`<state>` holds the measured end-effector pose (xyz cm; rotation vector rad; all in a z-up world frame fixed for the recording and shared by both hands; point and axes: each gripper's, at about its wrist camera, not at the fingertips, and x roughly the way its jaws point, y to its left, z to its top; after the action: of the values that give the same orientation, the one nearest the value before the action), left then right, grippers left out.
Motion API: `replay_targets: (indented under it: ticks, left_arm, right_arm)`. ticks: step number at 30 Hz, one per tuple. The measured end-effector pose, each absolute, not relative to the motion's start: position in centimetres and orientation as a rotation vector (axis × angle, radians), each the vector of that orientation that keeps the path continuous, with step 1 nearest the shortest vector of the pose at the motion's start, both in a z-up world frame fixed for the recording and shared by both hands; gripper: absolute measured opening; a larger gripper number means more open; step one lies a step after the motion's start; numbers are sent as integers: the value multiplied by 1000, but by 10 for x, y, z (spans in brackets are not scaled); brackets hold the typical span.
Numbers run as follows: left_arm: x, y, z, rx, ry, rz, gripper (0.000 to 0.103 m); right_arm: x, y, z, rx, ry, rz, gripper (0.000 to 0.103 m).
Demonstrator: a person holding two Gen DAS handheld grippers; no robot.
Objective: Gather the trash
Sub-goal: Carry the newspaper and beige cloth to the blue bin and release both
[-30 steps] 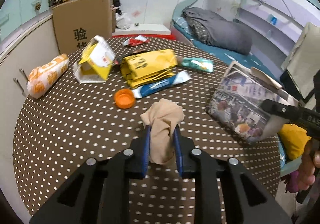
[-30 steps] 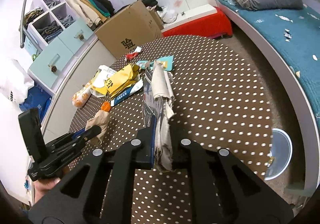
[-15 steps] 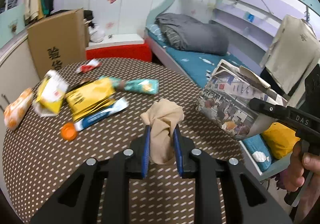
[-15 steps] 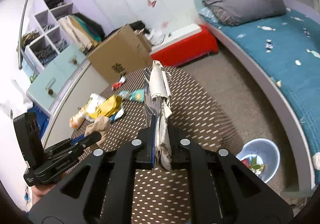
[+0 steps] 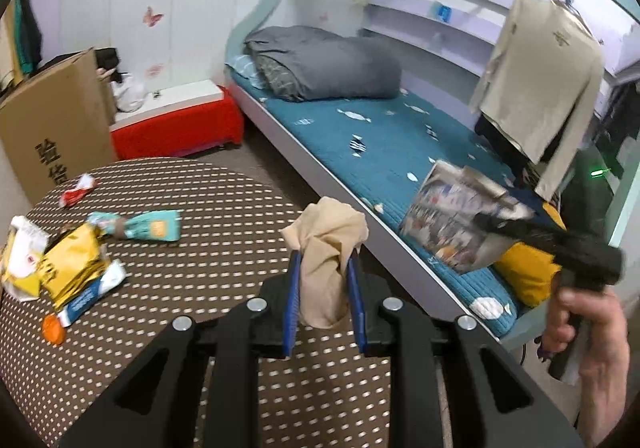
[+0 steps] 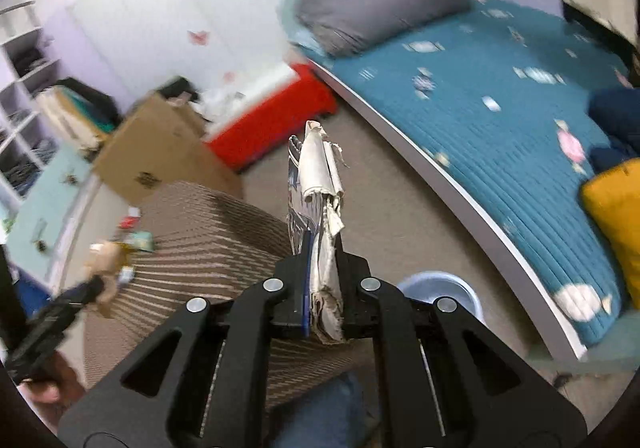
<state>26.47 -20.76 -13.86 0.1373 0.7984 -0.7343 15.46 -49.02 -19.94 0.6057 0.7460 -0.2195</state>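
Note:
My left gripper (image 5: 325, 290) is shut on a crumpled beige tissue (image 5: 326, 248), held above the right edge of the round dotted table (image 5: 224, 248). My right gripper (image 6: 323, 288) is shut on a folded newspaper (image 6: 316, 176) that stands up between its pads, held over the floor beside the table. In the left wrist view the newspaper (image 5: 448, 224) hangs out over the bed's edge. A pale blue trash bin (image 6: 436, 288) sits on the floor just behind the right gripper. Wrappers stay on the table: a yellow bag (image 5: 72, 264), a teal packet (image 5: 148, 226), a red wrapper (image 5: 76, 190), an orange cap (image 5: 54, 329).
A bed with a teal cover (image 5: 380, 144) and grey bedding (image 5: 328, 64) runs along the right. A red bench (image 5: 176, 128) and a cardboard box (image 5: 52, 128) stand behind the table. A beige shirt (image 5: 544, 88) hangs at the right. A yellow cushion (image 6: 616, 216) lies on the bed.
Both grippers have swung to the right, off the table's middle toward the bed side, each keeping its load. The blue bin has come in under the right gripper.

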Motion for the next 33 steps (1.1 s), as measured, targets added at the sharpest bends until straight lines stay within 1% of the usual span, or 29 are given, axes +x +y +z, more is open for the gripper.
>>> replay_targets:
  ticks: [6,7,9,10,11,12,13,15,16,19,24,27,30,31,33]
  left_arm:
    - [255,-242,-154,197,832,-770,21]
    - [254,-247,-156,207,838,-774,21]
    - [253,-257,-161,224,849,-783,21]
    - [252,-264,-163,232,853,-788,21]
    - [252,-270,-166,241,857,-794,21]
    - [251,-276,-167,248,861,-798,21]
    - [250,-282,-170,255,867,-804,21]
    - [247,-294,-176,274,877,-819,21]
    - [246,-301,-179,283,883,-829,21]
    - [241,-319,-188,301,904,-858,21]
    - [235,-355,-206,336,949,-912,21]
    - [235,-378,-220,351,996,-945,21]
    - [236,-396,-235,376,1050,-972,21]
    - [237,-403,-242,388,1071,-979,22]
    - [238,-413,-252,409,1093,-972,26]
  right_arm:
    - [171,-524,-295,703,937,-283,8]
    - [175,-526,-305,711,960,-288,12]
    - [180,-532,-334,746,1003,-300,13]
    - [183,-535,-342,762,1013,-297,22]
    - [183,-539,-354,782,1028,-299,34]
    - [184,-542,-362,796,1029,-300,67]
    - [183,-546,-369,812,1020,-296,74]
    - [181,-555,-377,838,1029,-294,75]
    - [176,-559,-378,852,1030,-313,80]
    - [159,-567,-365,890,977,-338,87]
    - [124,-583,-321,878,826,-390,90]
    - [108,-589,-298,862,757,-400,95]
    - [99,-597,-281,848,709,-421,97]
    - [94,-598,-275,845,692,-432,97]
    - [92,-601,-267,839,670,-442,97]
